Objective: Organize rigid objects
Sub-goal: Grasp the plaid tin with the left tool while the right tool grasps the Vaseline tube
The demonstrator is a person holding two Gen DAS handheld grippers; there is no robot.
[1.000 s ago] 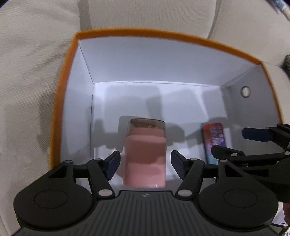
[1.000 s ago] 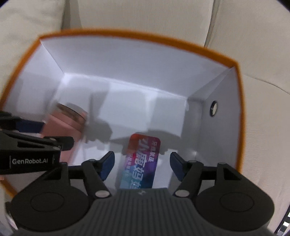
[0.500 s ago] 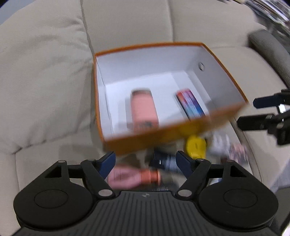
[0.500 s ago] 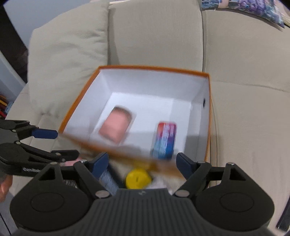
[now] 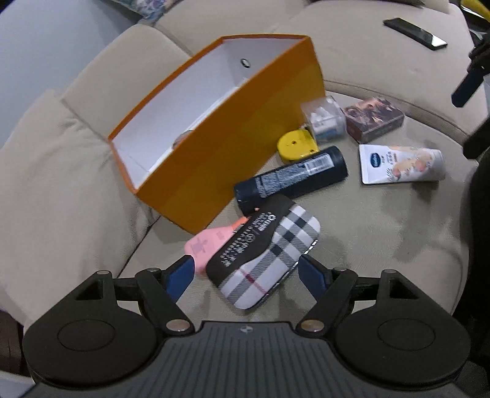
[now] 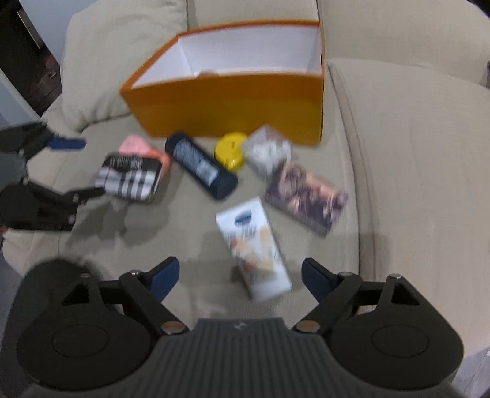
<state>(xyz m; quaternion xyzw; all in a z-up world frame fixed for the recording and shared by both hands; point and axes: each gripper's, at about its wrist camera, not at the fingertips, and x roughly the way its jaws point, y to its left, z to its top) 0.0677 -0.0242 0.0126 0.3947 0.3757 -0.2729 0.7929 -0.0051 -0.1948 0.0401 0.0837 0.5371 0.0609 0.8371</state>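
An orange box (image 5: 232, 131) with a white inside stands on the beige sofa, with rigid items scattered in front of it. My left gripper (image 5: 246, 272) hangs open over a plaid case (image 5: 275, 254) that lies on a pink tube (image 5: 208, 245). My right gripper (image 6: 240, 274) has its jaws opening above a white tube (image 6: 254, 245), which shows between the fingers without touching them. Beyond it lie a dark blue bottle (image 6: 202, 168), a yellow round thing (image 6: 229, 150), a clear plastic box (image 6: 266, 150) and a dark printed box (image 6: 306, 196). Only a sliver of something shows inside the orange box.
A black phone or remote (image 5: 413, 29) lies on the sofa cushion far to the right. The sofa back and a loose cushion (image 6: 122, 46) rise behind the box. My left gripper (image 6: 79, 168) shows at the left edge of the right wrist view.
Both grippers have pulled back out of the orange box, leaving the pink bottle and the coloured pack inside. Their jaws have widened. The left one has rolled and now hangs over the plaid case.
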